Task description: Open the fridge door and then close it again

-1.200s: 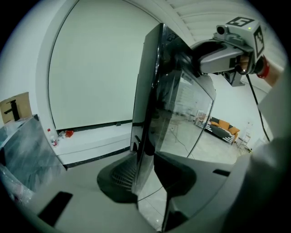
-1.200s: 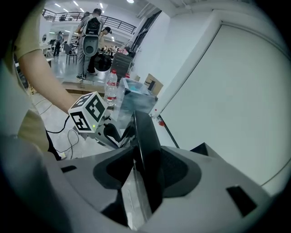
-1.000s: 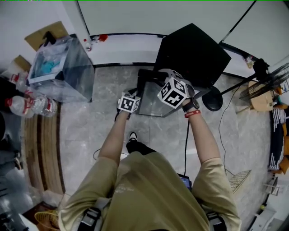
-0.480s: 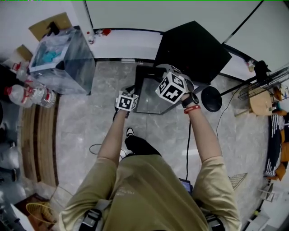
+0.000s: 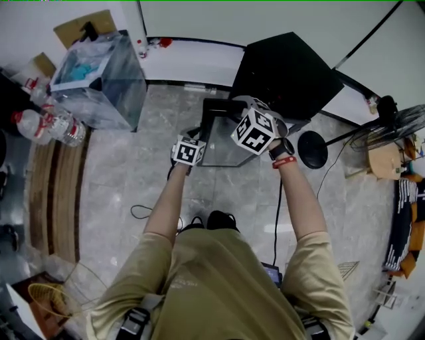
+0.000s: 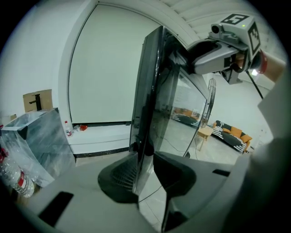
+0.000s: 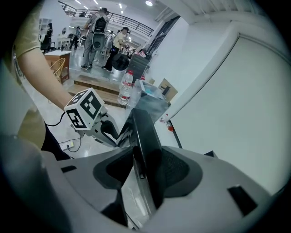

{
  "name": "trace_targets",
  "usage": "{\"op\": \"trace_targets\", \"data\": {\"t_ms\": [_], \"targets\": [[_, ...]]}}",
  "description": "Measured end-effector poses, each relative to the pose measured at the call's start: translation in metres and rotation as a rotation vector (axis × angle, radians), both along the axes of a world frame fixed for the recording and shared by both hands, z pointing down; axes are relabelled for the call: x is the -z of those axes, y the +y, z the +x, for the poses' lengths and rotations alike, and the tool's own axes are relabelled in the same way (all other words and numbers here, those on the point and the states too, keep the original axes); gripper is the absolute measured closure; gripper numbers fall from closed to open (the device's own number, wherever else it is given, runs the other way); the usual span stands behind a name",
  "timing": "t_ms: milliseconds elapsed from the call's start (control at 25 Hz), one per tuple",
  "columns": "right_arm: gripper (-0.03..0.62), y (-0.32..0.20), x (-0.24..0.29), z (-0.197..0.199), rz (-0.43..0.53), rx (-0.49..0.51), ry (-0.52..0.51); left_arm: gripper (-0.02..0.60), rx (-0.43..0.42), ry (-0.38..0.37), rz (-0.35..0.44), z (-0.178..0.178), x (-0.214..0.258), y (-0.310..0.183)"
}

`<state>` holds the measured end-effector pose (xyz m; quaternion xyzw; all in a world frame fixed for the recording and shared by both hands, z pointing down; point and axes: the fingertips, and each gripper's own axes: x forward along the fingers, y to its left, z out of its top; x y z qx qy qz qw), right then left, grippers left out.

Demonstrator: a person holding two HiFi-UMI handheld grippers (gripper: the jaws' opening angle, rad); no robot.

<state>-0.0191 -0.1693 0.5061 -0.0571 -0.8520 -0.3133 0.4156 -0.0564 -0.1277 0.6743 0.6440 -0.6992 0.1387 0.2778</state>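
Left gripper view shows the left gripper (image 6: 145, 169) clamped on the fridge door (image 6: 148, 102). A ribbed grey pad (image 6: 123, 170) bears on one face of the door's edge, and the smooth dark jaw opposite bears on the other face. The door is a flat upright slab with a glossy black frame around a reflective glass pane (image 6: 182, 120).

Right gripper view shows the right gripper (image 7: 146, 169) likewise closed on the door, its jaws pressed to either side of the thick, rounded black frame. It sits higher on the door than the left gripper, near the top.

Head view places the door open, swung out at an angle from the front of the fridge (image 5: 287, 72). The fridge is a boxy black cabinet with a matte top, standing against a white wall (image 5: 199, 20). The floor tiles (image 5: 126, 192) are grey, marble-patterned and polished. A clear-sided bin (image 5: 99, 83) lined with crinkled plastic film stands well to the left, with plastic water bottles (image 5: 50, 126) lying just beside it.
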Motion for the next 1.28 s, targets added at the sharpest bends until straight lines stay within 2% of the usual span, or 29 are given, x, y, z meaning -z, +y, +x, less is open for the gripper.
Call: {"op": "trace_targets", "data": {"t_ms": [320, 840, 1280], "targets": [[0.396, 0.019, -0.002, 0.025, -0.001, 0.072, 0.017, 0.463, 0.062, -0.002, -0.045, 0.025, -0.006, 0.022], [0.395, 0.042, 0.0, 0.05, 0.0, 0.194, 0.012, 0.463, 0.175, 0.007, -0.072, 0.055, -0.006, 0.05], [0.388, 0.068, -0.001, 0.081, 0.017, 0.262, 0.011, 0.466, 0.225, 0.008, -0.082, 0.093, -0.005, 0.076]]}}
